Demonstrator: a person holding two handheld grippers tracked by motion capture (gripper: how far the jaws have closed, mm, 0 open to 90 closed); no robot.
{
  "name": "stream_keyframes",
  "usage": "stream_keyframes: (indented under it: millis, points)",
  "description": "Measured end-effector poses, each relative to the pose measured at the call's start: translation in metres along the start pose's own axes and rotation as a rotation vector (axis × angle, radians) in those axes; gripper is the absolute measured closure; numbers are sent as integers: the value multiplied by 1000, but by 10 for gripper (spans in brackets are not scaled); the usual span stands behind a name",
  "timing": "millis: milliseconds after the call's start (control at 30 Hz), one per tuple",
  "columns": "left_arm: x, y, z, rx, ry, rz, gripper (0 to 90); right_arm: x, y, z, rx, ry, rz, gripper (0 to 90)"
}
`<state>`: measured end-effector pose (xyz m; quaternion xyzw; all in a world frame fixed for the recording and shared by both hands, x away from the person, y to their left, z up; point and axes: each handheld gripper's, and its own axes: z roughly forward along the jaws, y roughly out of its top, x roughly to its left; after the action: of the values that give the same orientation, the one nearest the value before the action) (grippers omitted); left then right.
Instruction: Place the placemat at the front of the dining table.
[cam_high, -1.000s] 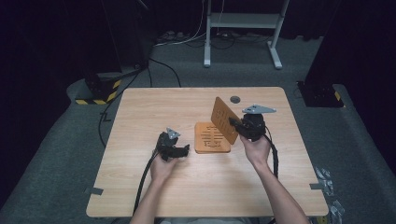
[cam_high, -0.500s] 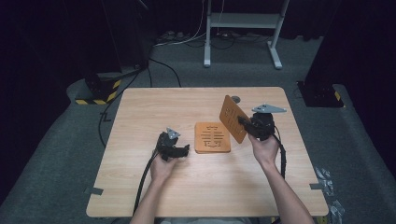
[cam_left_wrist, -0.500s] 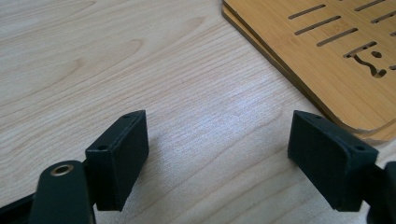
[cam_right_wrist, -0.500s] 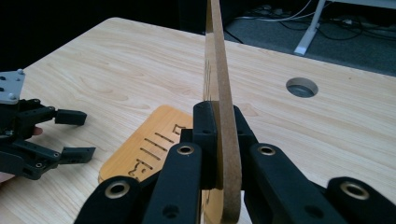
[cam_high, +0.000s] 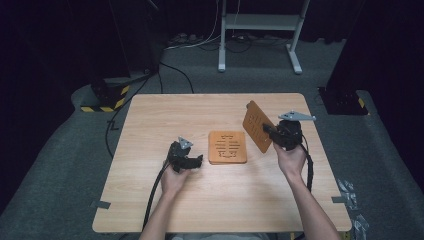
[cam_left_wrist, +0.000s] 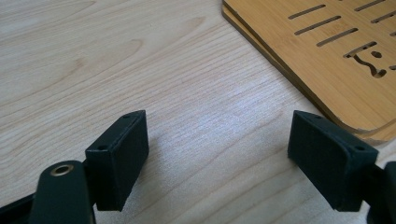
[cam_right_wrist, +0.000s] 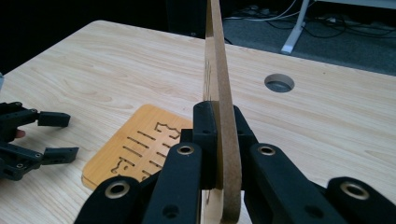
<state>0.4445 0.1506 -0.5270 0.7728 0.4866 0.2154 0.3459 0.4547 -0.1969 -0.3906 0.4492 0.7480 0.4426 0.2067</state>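
High view: right gripper (cam_high: 270, 133) clamped on edge of slotted wooden coaster (cam_high: 256, 125), held upright at centre-right, above table (cam_high: 150, 130). Looks thin, stiff, light; edge grip suits. Left gripper (cam_high: 196, 162) w/ jaws apart, nothing between.

Your right tool (cam_high: 272, 134), clamped on the lifted wooden board (cam_high: 256, 125), has carried it rightward, off the board stack (cam_high: 227, 147) to the surface's right side

Recording lab: black curtains (cam_high: 60, 55) (floor cables (cam_high: 190, 40)) around table (cam_high: 150, 130).
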Motion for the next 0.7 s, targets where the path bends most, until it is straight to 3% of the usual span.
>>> stream_keyframes:
  millis: [700]
  points:
    - [0, 0, 0, 0, 0, 0, 204, -21, -4, -14, 1, -47, 23, 865]
